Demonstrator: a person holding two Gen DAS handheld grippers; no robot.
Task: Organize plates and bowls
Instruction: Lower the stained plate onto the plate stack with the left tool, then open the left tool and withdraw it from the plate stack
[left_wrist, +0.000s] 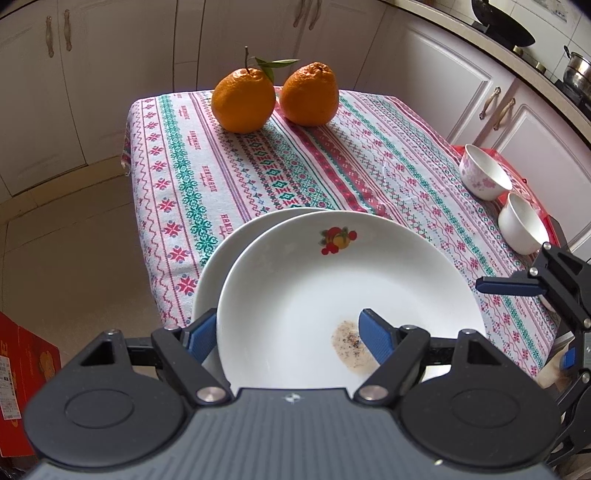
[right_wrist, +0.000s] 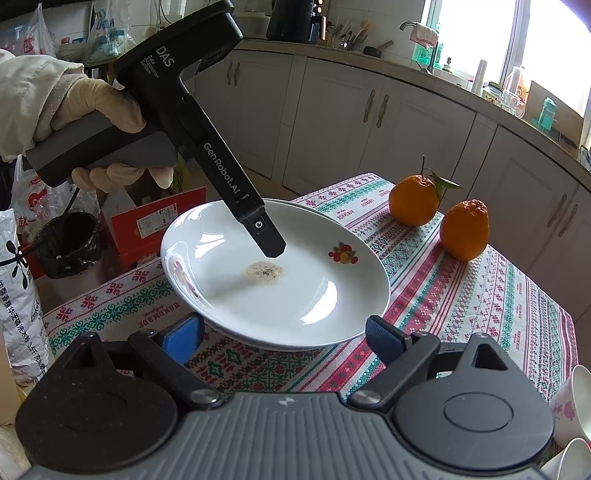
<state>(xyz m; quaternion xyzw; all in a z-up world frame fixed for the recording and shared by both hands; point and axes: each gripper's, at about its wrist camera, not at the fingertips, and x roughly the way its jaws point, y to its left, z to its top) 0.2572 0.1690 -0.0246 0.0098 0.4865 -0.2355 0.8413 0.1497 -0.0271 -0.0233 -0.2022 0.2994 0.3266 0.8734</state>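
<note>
A white plate (left_wrist: 332, 280) with a fruit print and a brown stain lies on top of a second white plate (left_wrist: 218, 258) on the patterned tablecloth. My left gripper (left_wrist: 286, 334) has its fingers astride the top plate's near rim, one under it and one over the stain, gripping it. In the right wrist view the same plate (right_wrist: 280, 291) shows with the left gripper's upper finger (right_wrist: 269, 243) on it. My right gripper (right_wrist: 284, 338) is open at the plate's near edge, holding nothing. Two small bowls (left_wrist: 484, 173) (left_wrist: 521, 221) stand at the table's right edge.
Two oranges (left_wrist: 243, 99) (left_wrist: 310, 94) sit at the far end of the table (left_wrist: 406, 155). White kitchen cabinets surround it. A red carton (right_wrist: 155, 221) and a black bin (right_wrist: 66, 243) stand on the floor to the left, beside bags.
</note>
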